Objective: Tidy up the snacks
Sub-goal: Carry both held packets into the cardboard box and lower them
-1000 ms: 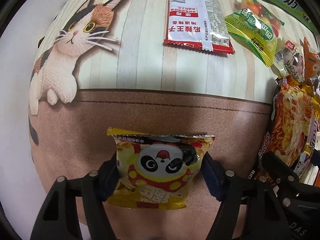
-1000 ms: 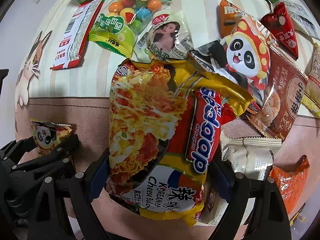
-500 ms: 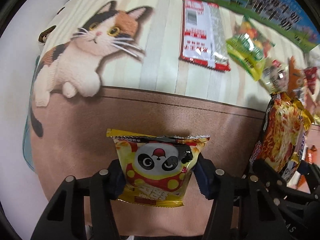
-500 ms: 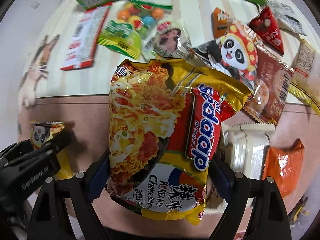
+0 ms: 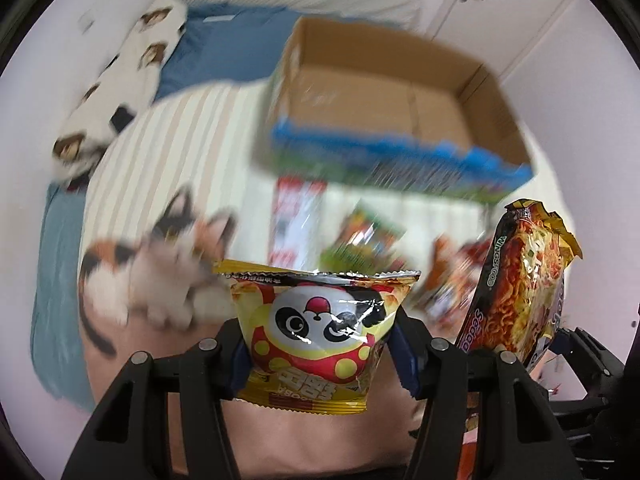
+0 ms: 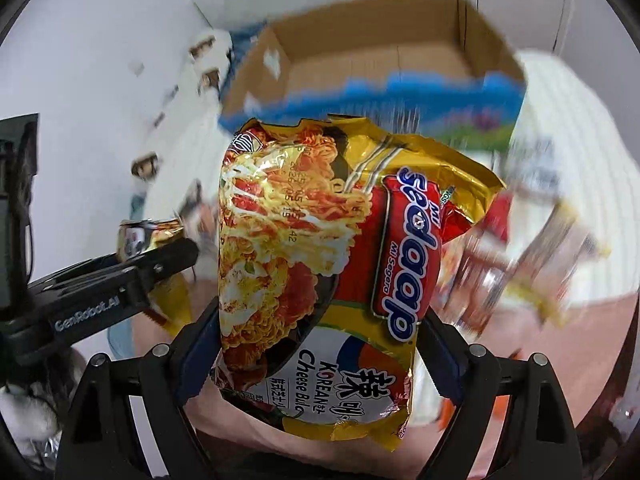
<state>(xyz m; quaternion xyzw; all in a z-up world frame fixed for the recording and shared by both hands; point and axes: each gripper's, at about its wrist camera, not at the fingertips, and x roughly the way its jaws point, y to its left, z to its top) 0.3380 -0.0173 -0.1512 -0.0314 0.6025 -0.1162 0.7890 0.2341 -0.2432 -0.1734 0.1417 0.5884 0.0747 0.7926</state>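
My left gripper [image 5: 320, 356] is shut on a small yellow panda snack bag [image 5: 316, 332], held up above the bed. My right gripper [image 6: 316, 344] is shut on a large yellow and red Sedaap noodle packet [image 6: 320, 264], also lifted; that packet shows at the right of the left wrist view [image 5: 520, 284]. An open cardboard box [image 5: 384, 92] with blue and green printed sides stands ahead at the far side; in the right wrist view the box [image 6: 376, 56] looks empty. The left gripper and its panda bag [image 6: 136, 236] show at the left of the right wrist view.
Several loose snack packets [image 5: 360, 240] lie blurred on the striped cat-print blanket [image 5: 168, 148] between me and the box, more at the right [image 6: 540, 240]. A blue sheet [image 5: 224, 44] and a patterned pillow [image 5: 120, 80] lie beyond. White wall and cupboard doors [image 5: 500, 4] stand behind.
Both grippers have lifted and tilted up from the blanket with their packets. The open cardboard box has come into view ahead. The scene is motion-blurred.
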